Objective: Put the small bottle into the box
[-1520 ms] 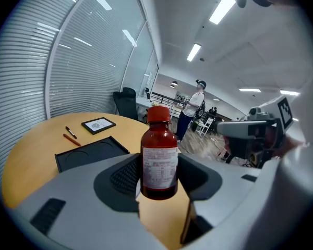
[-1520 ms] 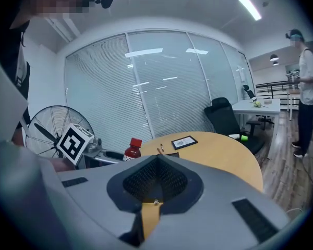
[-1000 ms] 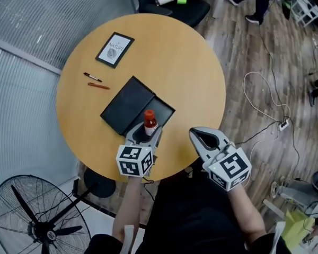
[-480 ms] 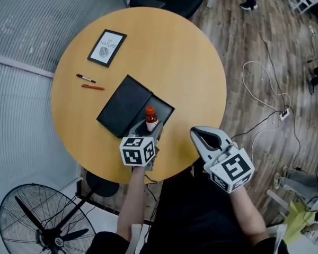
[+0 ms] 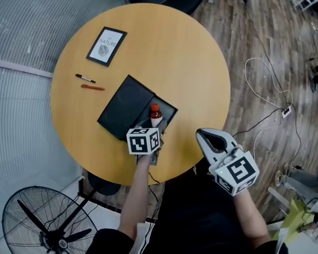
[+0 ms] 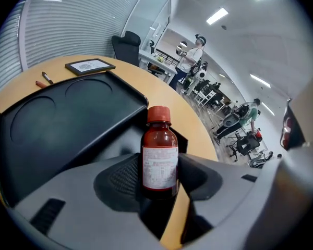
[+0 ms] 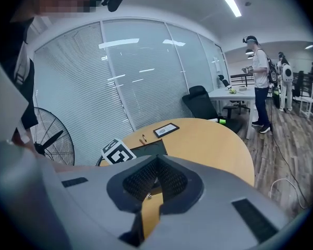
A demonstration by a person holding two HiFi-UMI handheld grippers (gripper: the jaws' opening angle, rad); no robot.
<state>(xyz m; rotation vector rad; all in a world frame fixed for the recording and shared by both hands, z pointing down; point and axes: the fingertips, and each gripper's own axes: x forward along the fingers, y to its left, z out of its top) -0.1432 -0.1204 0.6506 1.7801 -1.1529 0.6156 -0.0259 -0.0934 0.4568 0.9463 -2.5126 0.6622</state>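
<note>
One round wooden table [image 5: 191, 62] sits under both sets of fingers. A floor fan [image 5: 47, 237] stands off its edge, behind and left of the left fingers. The black box [image 5: 126, 106] lies open just ahead of the left fingers, lid flat to their front-left and open half straight in front. The left gripper [image 6: 159, 185] is clamped on the small bottle [image 6: 159, 152]. The bottle is upright, red cap up, pinched low on its body between the two pads. It's over the near edge of the box's open half; can't tell if its base touches. The right gripper [image 7: 155, 177] is off to the right near the table edge, fingers closed together with nothing between them. A framed card [image 5: 106, 45] lies well beyond the left fingers, far-left. A black pen [image 5: 85, 78] and a red pen [image 5: 93, 87] lie left of the lid, between the card and the fingers.
</note>
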